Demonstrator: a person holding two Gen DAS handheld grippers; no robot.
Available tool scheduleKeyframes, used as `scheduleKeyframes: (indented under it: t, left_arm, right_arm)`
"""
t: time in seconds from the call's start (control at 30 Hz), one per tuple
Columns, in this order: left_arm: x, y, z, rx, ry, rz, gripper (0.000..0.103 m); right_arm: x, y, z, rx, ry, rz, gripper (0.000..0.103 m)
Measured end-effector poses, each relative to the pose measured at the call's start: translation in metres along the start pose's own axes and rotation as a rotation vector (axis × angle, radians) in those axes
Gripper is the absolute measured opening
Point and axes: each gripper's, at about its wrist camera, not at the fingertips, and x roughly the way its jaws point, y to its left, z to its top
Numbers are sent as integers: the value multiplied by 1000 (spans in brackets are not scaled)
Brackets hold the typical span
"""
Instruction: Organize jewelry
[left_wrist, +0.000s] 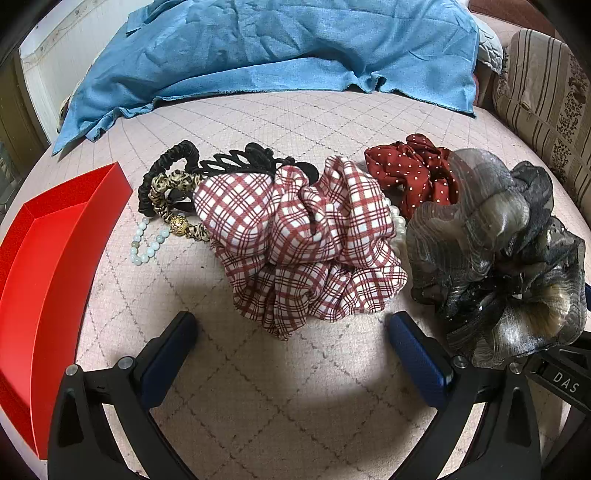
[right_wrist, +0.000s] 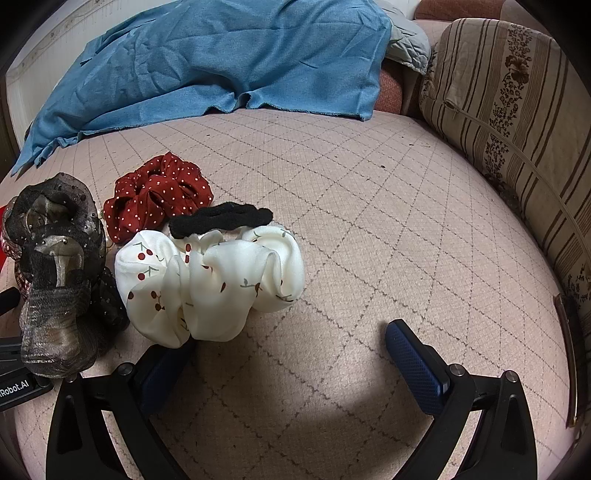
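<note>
on the pink quilted bed cover (left_wrist: 280, 398): the pile sits just ahead of both grippers, with the red tray (left_wrist: 55, 258) at its left edge.
left gripper (left_wrist: 291, 332): fingers spread wide, holding nothing, tips just short of the plaid scrunchie (left_wrist: 306, 243).
right gripper (right_wrist: 291, 339): fingers apart and empty; the left finger is tucked under the edge of the white cherry scrunchie (right_wrist: 207, 284).
jewelry spot: pale bead bracelet (left_wrist: 146, 242) and leopard-print band with gold bead (left_wrist: 177, 218) lie near the tray, partly under the plaid scrunchie.
snag risk: the black ruched band (left_wrist: 162, 166), black claw clip (left_wrist: 243, 158) and leopard band overlap, so lifting one would likely drag the others.
grip risk: beads are small and round; broad pads closing on them could let them roll or slip out against soft bedding.
wrong-pick risk: a close on the plaid scrunchie may catch the white pearl strand (left_wrist: 399, 225) peeking out beside it.
crowding risk: the sheer grey scrunchie (left_wrist: 498, 258) touches the left gripper's right finger and could be swept along.
hidden: how far the pearl strand runs under the fabric; most of the claw clip.
cut off: tray's near end, and any dividers inside it.
hard to tell: whether the black fuzzy band (right_wrist: 221, 219) rests on the cherry scrunchie or just behind it; the red dotted scrunchie (right_wrist: 159, 192) sits beyond.
</note>
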Motion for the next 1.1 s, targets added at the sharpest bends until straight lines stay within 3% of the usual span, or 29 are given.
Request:
scheduleKeyframes:
  t: [0.3, 0.6, 0.67, 0.8, 1.1]
  left_arm:
    - [1, 2, 2, -2, 3, -2, 103]
    - [-9, 7, -6, 75, 45, -45, 103]
    - [-17, 8, -12, 98, 60, -41, 103]
    - [-42, 26, -29, 36, 49, -84, 103]
    - [-106, 69, -58, -27, -52, -37, 103]
  right_arm:
    - [3, 0, 0, 2, -2, 2, 103]
    - [-2, -1, -5, 46, 27, 33, 103]
    - [-5, -1, -8, 58, 47, 38, 103]
    - [-10, 0, -15, 58, 54, 37, 103]
    - [-41, 12, -33, 26, -8, -32, 103]
